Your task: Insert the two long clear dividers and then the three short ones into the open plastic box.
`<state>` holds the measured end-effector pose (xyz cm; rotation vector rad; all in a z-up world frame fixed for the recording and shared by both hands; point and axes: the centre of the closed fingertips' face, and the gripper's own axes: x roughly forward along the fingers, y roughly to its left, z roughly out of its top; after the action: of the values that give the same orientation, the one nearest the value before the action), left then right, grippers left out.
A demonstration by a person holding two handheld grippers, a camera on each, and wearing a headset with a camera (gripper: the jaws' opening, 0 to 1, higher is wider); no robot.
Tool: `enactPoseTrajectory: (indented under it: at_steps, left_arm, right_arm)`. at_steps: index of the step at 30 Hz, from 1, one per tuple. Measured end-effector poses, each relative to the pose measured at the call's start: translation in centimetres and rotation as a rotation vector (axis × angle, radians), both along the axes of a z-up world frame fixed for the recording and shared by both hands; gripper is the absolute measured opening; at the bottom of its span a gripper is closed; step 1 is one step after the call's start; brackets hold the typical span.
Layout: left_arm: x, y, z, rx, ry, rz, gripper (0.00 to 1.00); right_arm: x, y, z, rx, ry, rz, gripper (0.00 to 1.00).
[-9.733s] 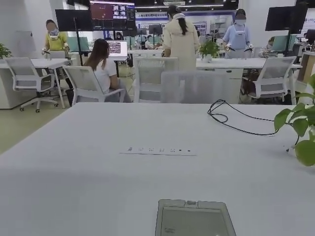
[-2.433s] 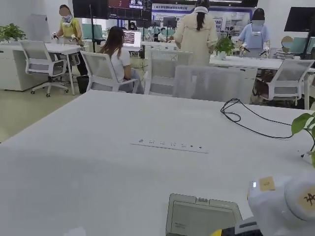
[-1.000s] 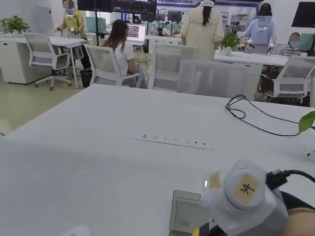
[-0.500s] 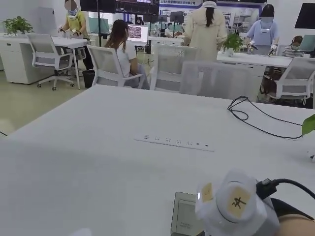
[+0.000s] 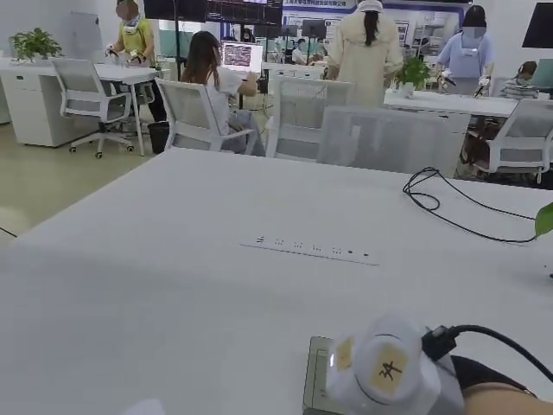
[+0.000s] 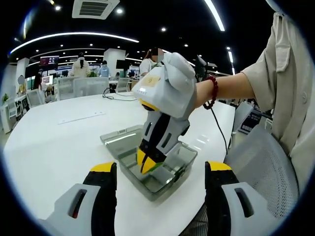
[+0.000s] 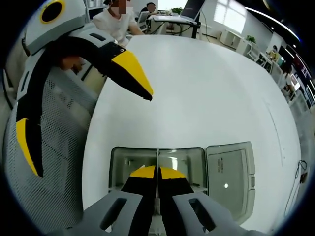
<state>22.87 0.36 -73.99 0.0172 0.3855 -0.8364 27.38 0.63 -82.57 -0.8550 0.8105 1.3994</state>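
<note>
The plastic box (image 7: 116,168) is clear and shallow. Its body lies to the left and its hinged lid (image 7: 231,177) is folded out flat on the right (as the right gripper view has it). A thin clear divider (image 7: 157,153) stands edge-on across the middle of the box body; I cannot tell whether it is a long or a short one.

The box sits near the person's edge of a wide white table (image 5: 173,285). In the head view, office chairs (image 5: 384,138) stand along the far side. A flush power strip (image 5: 311,251) lies mid-table, with a black cable (image 5: 449,212) looping to its right and a green leaf (image 5: 544,220) at the right edge. From that view the white back of the right gripper covers nearly all of the box, leaving one lid corner bare. In the left gripper view a mesh chair back (image 6: 256,157) rises at lower right, and a red bead bracelet (image 6: 213,92) circles the wrist above the box.

The left gripper (image 6: 161,168) hangs short of the box's near corner, off the table's edge, with its jaws spread wide and nothing between them. The right gripper (image 7: 157,173) points steeply down into the box body. Its yellow tips are pressed together on the divider, just inside the near wall.
</note>
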Motion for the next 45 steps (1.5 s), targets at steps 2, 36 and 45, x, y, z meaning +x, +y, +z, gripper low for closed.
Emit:
enactPoseTrajectory:
  at_steps: [2,36,45]
  left_arm:
    - [0.0,0.0,0.0,-0.002,0.000,-0.001,0.74]
    - [-0.1,-0.4,0.1,0.002,-0.006,-0.012,0.76]
    - [0.0,-0.3,0.1,0.003,-0.004,-0.006,0.79]
  right_arm:
    - [0.1,0.0,-0.2,-0.014,0.008,-0.016,0.02]
    - [-0.6,-0.2,1.1,0.065,0.030,-0.035,0.18]
    - [-1.2,-1.0,2.8,0.138,0.061,-0.074,0.27]
